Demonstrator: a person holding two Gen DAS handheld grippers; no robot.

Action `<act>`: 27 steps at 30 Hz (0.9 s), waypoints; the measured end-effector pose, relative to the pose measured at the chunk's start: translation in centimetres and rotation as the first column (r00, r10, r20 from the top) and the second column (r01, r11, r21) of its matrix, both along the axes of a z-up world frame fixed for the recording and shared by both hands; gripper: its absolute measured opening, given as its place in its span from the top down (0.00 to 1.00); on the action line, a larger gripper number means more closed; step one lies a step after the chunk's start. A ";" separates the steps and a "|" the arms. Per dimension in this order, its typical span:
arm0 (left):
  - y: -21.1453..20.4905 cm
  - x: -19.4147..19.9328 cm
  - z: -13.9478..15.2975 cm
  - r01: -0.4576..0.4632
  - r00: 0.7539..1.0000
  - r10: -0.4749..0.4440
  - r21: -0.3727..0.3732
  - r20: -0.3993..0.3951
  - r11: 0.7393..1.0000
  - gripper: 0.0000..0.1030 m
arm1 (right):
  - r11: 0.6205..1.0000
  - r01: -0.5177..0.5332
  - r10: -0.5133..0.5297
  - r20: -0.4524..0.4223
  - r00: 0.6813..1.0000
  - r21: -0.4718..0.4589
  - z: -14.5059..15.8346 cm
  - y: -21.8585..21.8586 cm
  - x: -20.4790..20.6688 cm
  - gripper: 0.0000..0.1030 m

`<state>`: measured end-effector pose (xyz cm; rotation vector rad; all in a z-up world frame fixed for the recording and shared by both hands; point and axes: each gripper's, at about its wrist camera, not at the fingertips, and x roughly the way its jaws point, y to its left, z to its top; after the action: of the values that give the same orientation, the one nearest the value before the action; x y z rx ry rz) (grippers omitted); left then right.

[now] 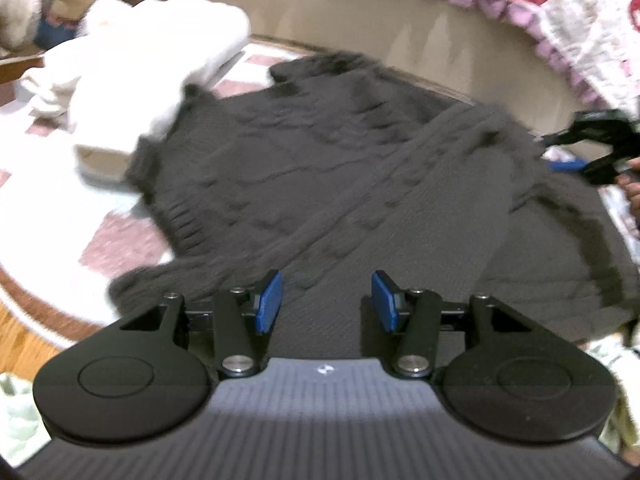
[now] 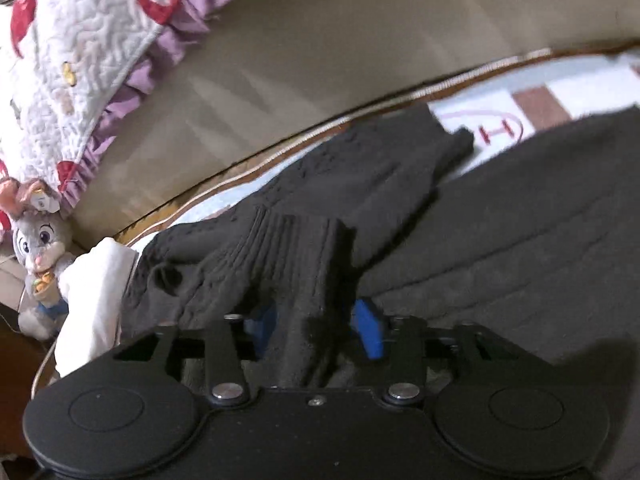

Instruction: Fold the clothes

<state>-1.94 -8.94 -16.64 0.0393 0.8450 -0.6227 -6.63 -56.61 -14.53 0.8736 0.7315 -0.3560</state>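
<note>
Right gripper (image 2: 316, 326) pinches dark grey cable-knit sweater's (image 1: 340, 184) ribbed cuff (image 2: 292, 248); left gripper (image 1: 326, 300), gaping empty at 6 o'clock, lets your pull drag the body askew.

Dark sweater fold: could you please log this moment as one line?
left gripper open, empty | right gripper shut on dark sweater cuff | white garment beside
</note>
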 end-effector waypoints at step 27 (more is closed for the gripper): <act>-7.9 5.2 14.8 0.249 0.968 -0.243 0.163 -0.056 0.955 0.51 | 0.978 0.111 -0.125 -0.065 0.990 -0.178 5.4 -5.7 -5.0 0.47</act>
<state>3.24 -16.81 -1.86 0.2928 0.9334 -0.7860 -11.58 -62.31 -9.15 0.7426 0.7083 -0.5533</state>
